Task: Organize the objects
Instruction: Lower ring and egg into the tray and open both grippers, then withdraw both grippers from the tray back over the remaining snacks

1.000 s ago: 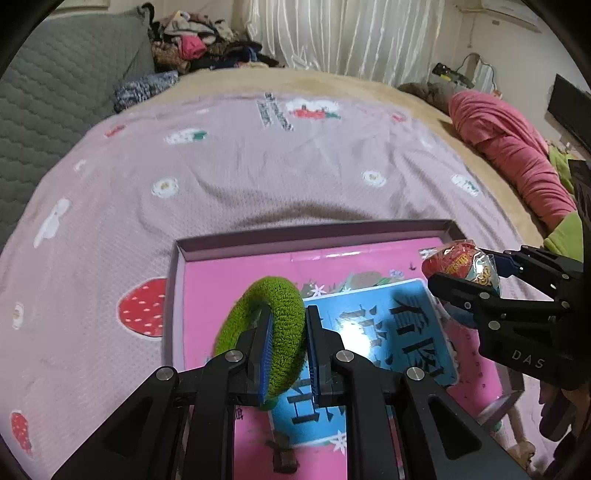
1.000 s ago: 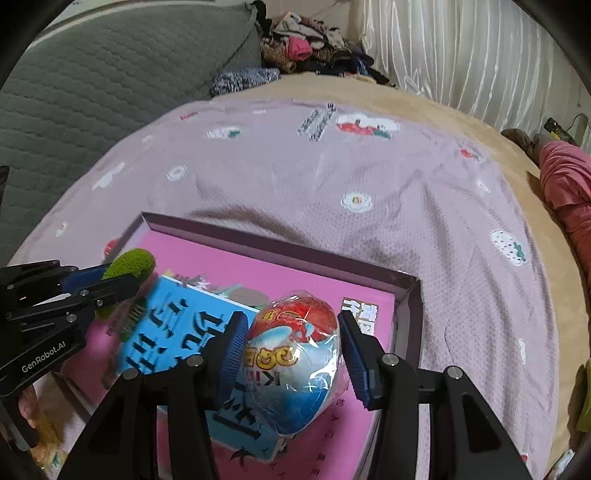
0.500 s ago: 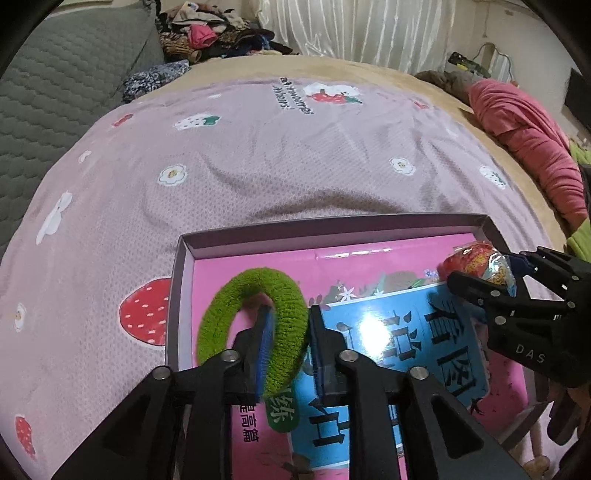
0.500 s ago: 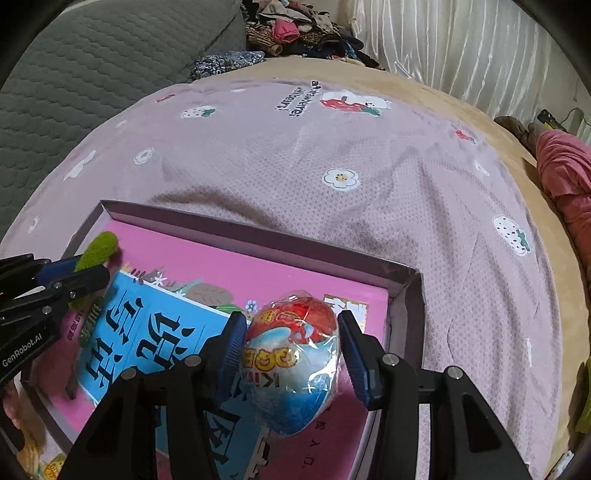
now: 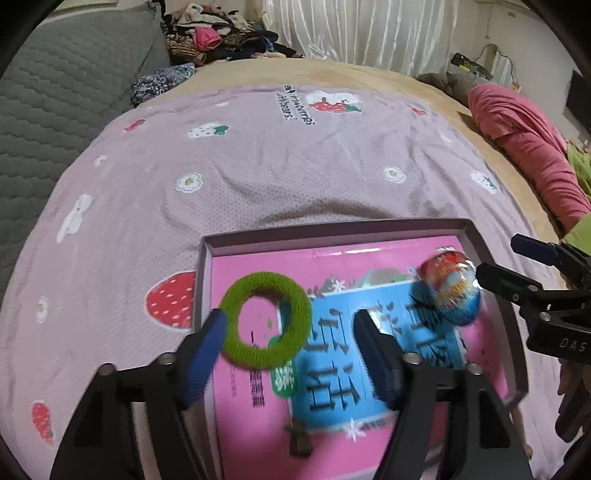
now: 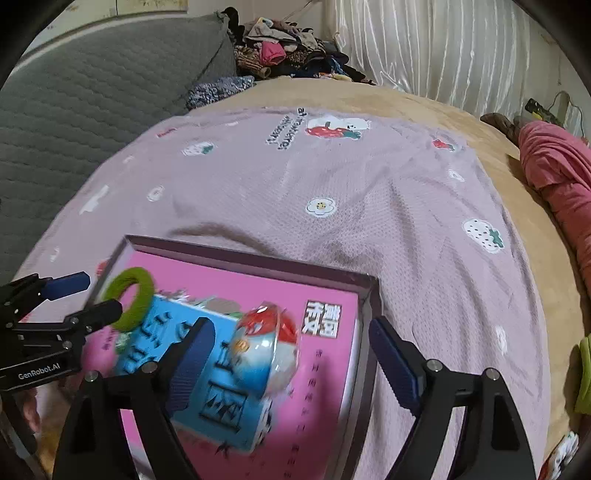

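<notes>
A green hair ring (image 5: 265,320) lies flat in the left part of the purple box (image 5: 332,230), on the pink and blue book (image 5: 332,369). My left gripper (image 5: 291,343) is open around it, its left finger beside the ring. A wrapped red and blue toy egg (image 6: 267,350) sits free on the book between the wide-open fingers of my right gripper (image 6: 291,356). The egg (image 5: 448,291) also shows in the left wrist view, with the right gripper (image 5: 517,266) beside it. The ring (image 6: 131,299) and the left gripper (image 6: 85,295) show in the right wrist view.
The box (image 6: 258,260) sits on a purple strawberry-print sheet (image 5: 258,177) over a bed. A grey headboard (image 5: 55,92) is at left, a clothes pile (image 5: 214,33) at the back, a pink blanket (image 5: 528,147) at right.
Both grippers have opened. The left one let go of the green ring, which now lies flat. The right one let go of the egg, which now rests on the book.
</notes>
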The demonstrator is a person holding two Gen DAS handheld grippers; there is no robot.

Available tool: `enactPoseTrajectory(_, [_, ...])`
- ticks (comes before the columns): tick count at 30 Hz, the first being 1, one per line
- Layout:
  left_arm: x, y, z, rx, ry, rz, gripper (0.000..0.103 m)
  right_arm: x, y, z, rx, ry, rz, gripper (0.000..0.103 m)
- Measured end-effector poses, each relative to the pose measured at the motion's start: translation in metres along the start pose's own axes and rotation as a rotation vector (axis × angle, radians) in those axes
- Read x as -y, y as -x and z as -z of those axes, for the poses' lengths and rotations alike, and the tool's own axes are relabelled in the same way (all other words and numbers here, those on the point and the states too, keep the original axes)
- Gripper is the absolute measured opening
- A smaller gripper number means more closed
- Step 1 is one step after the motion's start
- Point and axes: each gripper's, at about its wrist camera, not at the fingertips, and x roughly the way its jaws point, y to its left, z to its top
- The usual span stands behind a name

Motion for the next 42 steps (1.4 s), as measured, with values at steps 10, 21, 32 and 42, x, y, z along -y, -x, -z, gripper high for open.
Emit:
enactPoseTrajectory(10, [0.001, 0.091, 0.029, 0.041, 0.035, 0.061, 0.095, -0.029, 0.091, 0.025, 0.072, 0.009, -0.049, 0.097])
enactPoseTrajectory(21, [-0.018, 0.177, 0.080, 0.104, 0.101, 0.095, 0.102, -0.068, 0.177, 0.058, 0.153, 0.054, -0.041, 0.102])
enactPoseTrajectory(32, [-0.024, 0.241, 0.113, 0.182, 0.081, 0.071, 0.102, -0.105, 0.236, 0.074, 0.243, 0.092, -0.016, 0.102])
enactPoseTrajectory(42, [-0.027, 0.285, 0.128, 0.215, 0.102, 0.065, 0.102, -0.114, 0.274, 0.086, 0.248, 0.063, -0.008, 0.102])
